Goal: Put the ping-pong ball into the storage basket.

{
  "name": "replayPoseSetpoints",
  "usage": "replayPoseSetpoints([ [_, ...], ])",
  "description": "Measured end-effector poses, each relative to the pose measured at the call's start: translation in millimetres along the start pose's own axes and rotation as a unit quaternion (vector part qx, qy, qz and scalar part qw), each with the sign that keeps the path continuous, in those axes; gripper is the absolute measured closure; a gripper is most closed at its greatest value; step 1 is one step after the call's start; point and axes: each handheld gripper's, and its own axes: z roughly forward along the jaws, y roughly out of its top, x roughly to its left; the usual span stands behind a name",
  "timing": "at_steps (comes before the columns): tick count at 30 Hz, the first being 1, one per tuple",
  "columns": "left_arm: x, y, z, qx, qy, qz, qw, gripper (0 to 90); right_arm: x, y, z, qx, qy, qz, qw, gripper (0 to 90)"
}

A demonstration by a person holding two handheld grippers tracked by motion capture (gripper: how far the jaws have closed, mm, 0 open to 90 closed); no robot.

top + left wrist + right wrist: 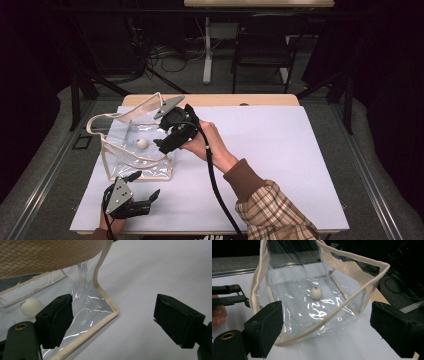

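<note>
Resting on the floor of the clear bag (312, 310), a small white ball (315, 293), loose and untouched, with the bag's cream-trimmed rim standing open around it near the left part of the white table (280, 160). Judged as done: ball in the bag. Poised just above and beside the bag's open mouth, the right gripper (172, 137), jaws spread wide with nothing between the pads, bag and ball visible through the gap in the right gripper view. Lying near the table's front edge, just in front of the bag's lower corner, the left gripper (145, 192), jaws likewise apart and empty; in the left gripper view, one pad close beside the bag's trimmed corner (113, 312) but not pinching it, ball (31, 307) visible through the plastic. Left to do, as a judgement only: perhaps pulling the right gripper clear, and closing or lifting the bag, if wanted. No further loose items in sight on the table.
</note>
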Motion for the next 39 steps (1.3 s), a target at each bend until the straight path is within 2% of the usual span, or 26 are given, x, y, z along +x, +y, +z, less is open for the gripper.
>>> replayPoseSetpoints([
  [7,0.4,-0.7,-1.0,0.0,-0.001,0.0,1.0,16.0,-12.3,-16.7,-19.9,-0.005,-0.017,0.009,0.9998,9.8],
  [15,0.1,-0.7,-0.4,0.001,-0.002,0.001,1.0,16.0,-21.0,-36.1,-33.6,-0.003,-0.034,0.016,0.9993,8.2],
  [24,-0.1,-1.0,-1.0,0.0,-0.003,0.0,1.0,16.0,-31.6,-62.9,-46.2,-0.005,-0.051,0.035,0.9981,3.1],
  [28,0.0,-0.9,-0.6,-0.001,-0.005,0.002,1.0,16.0,-34.1,-73.6,-49.8,-0.003,-0.057,0.04,0.9976,0.0],
  [39,-0.3,-0.9,-0.5,0.0,-0.006,0.002,1.0,16.0,-35.6,-96.0,-66.6,-0.017,-0.07,0.049,0.9962,0.0],
])
